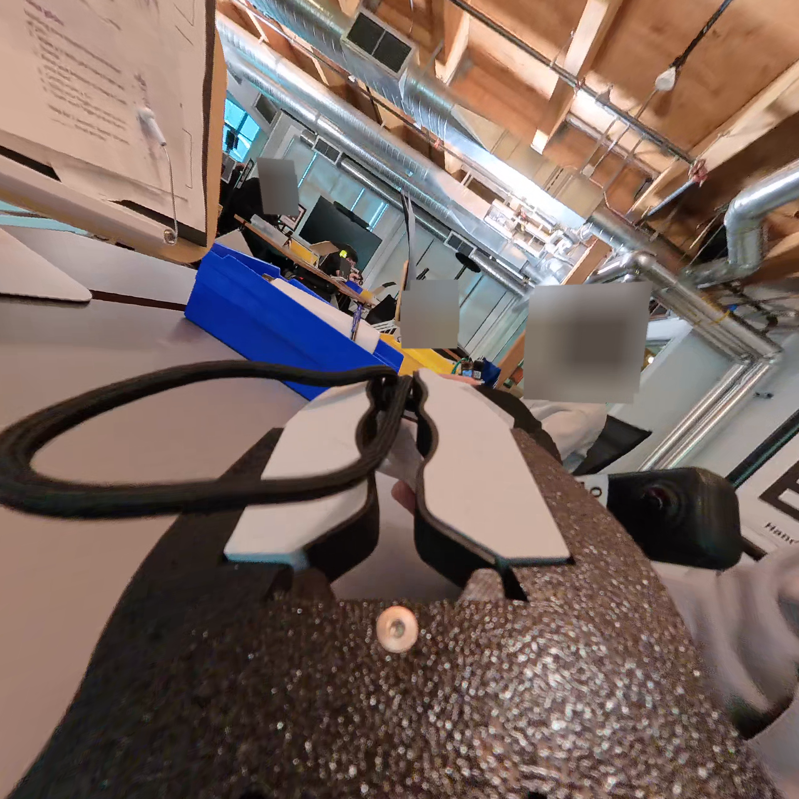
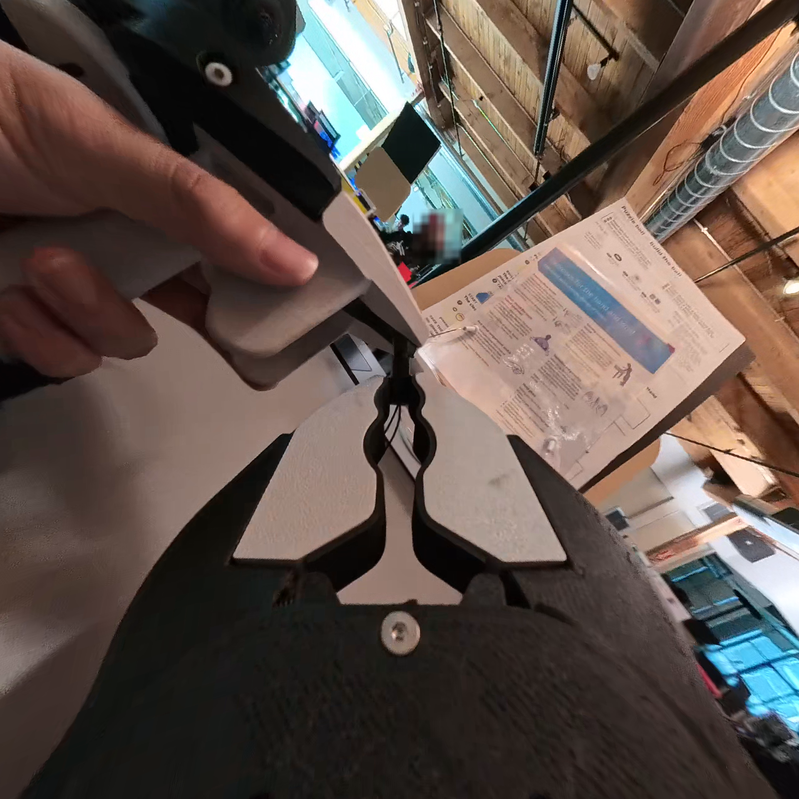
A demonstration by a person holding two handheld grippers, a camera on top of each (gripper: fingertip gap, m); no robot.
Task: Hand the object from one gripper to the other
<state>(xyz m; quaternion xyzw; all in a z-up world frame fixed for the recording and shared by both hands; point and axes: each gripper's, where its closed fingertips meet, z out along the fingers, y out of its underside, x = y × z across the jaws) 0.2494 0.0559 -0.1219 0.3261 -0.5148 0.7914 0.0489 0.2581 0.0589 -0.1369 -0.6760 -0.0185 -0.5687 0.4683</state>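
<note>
both the left gripper (image 1: 400,402) and right gripper (image 2: 400,402) are clamped on the looped black braided cord (image 1: 129,432), held above the grey table (image 1: 108,328); if both release together, it drops.

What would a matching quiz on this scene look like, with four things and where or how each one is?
Things:
1. black cable loop
2. blue bin
3. instruction sheet
4. silver screw

States:
A. set in the gripper's black body
B. on the table, behind the loop
C. pinched between two fingertips
D. propped on a tilted board

Pairs: 1-C, 2-B, 3-D, 4-A
</note>
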